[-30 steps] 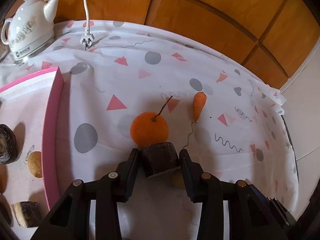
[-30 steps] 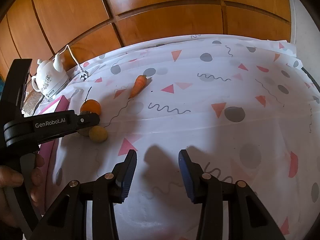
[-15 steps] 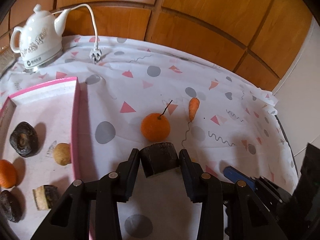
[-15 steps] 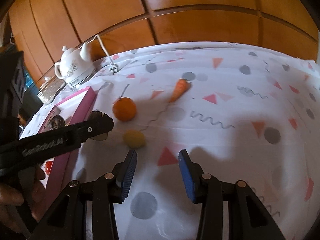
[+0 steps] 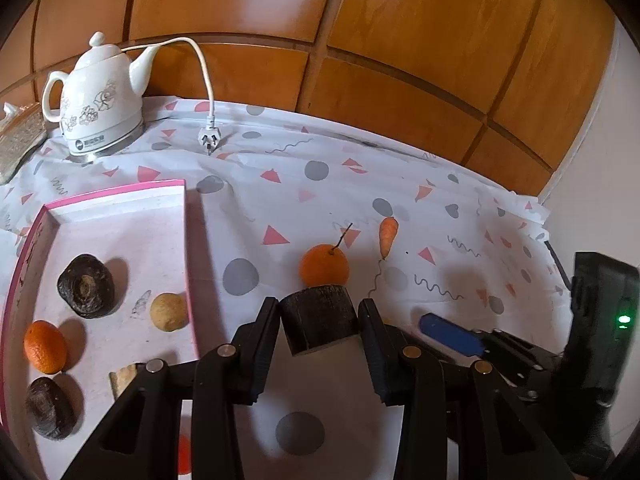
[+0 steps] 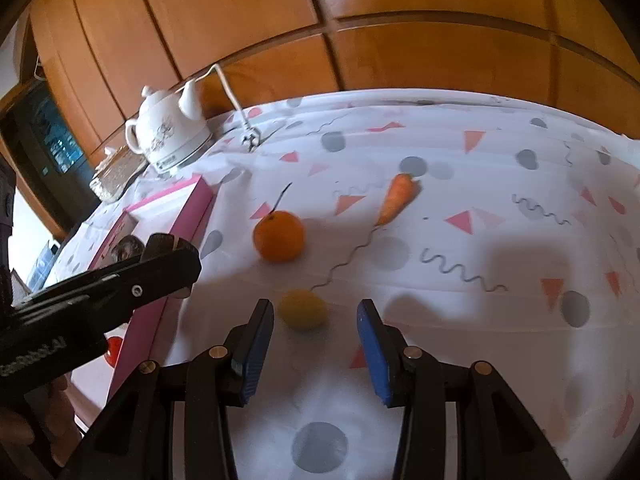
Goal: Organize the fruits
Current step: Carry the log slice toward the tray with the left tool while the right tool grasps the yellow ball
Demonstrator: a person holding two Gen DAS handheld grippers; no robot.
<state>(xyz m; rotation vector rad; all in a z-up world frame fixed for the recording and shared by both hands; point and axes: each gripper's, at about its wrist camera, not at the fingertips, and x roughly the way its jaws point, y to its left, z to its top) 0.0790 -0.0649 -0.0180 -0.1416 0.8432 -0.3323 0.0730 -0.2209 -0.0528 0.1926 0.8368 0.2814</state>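
Observation:
My left gripper (image 5: 319, 314) is shut on a dark brown cut chunk (image 5: 320, 322), held above the cloth just right of the pink tray (image 5: 187, 248). Beyond the chunk sits an orange (image 5: 324, 266) with a thin stem, and a small carrot (image 5: 388, 236) lies to its right. In the right wrist view my right gripper (image 6: 315, 314) stands open, and a small yellow round fruit (image 6: 302, 308) lies on the cloth between its fingertips without touching the pads. The orange (image 6: 279, 236) and the carrot (image 6: 397, 198) lie farther ahead.
The tray holds several pieces, among them two dark lumps (image 5: 86, 291), an orange (image 5: 45, 346) and a tan ball (image 5: 169, 312). A white kettle (image 5: 100, 100) stands at the back left, its plug (image 5: 210, 140) lying on the patterned tablecloth (image 5: 440, 208). Wooden panelling rises behind.
My left gripper has risen and drawn back with the chunk, bringing more of the tray into view. My right gripper has swung left until the yellow fruit lies between its fingertips.

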